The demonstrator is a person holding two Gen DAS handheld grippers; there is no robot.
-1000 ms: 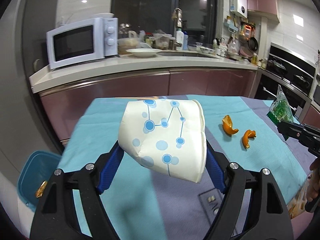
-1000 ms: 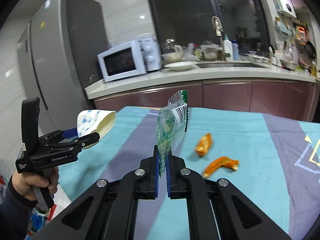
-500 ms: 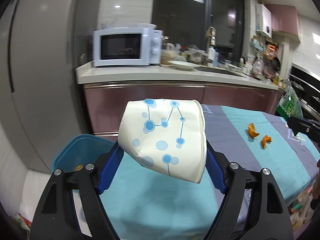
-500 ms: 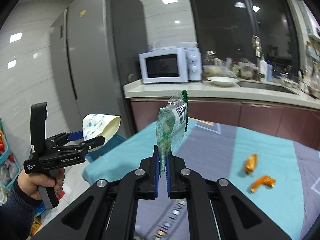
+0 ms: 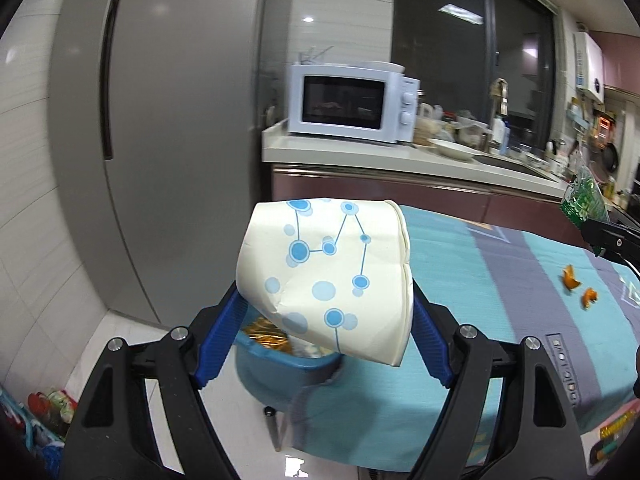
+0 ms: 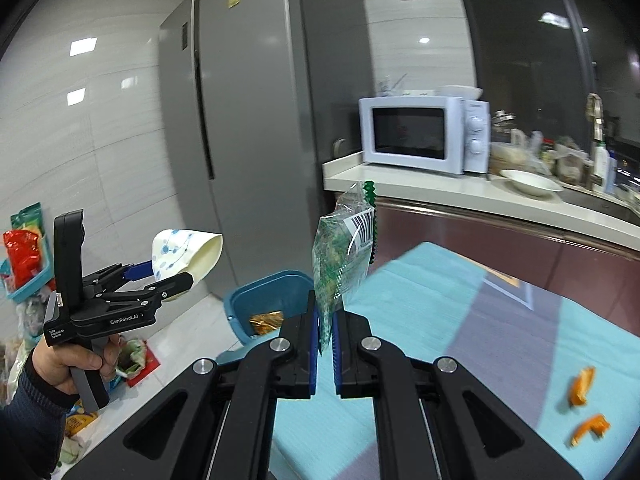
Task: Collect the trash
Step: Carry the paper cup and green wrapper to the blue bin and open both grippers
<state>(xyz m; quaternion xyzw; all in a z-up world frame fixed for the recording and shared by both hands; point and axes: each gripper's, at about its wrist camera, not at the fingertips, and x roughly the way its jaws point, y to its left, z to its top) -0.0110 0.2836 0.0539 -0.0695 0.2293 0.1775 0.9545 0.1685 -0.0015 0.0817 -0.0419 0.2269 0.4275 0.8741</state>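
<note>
My left camera looks down along my fingers, close behind them, toward the blue bin (image 5: 280, 364) at six o'clock. My right camera sits just as near, facing the fridge (image 6: 256, 120) at twelve. Both share the microwave (image 5: 352, 102), the bin and the teal tablecloth (image 6: 500, 320).

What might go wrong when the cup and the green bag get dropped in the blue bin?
The crushed paper cup in the left gripper is light and might bounce off the blue bin rim. The thin green wrapper pinched by the right gripper could flutter onto the floor. The orange peels left on the table might be forgotten.
</note>
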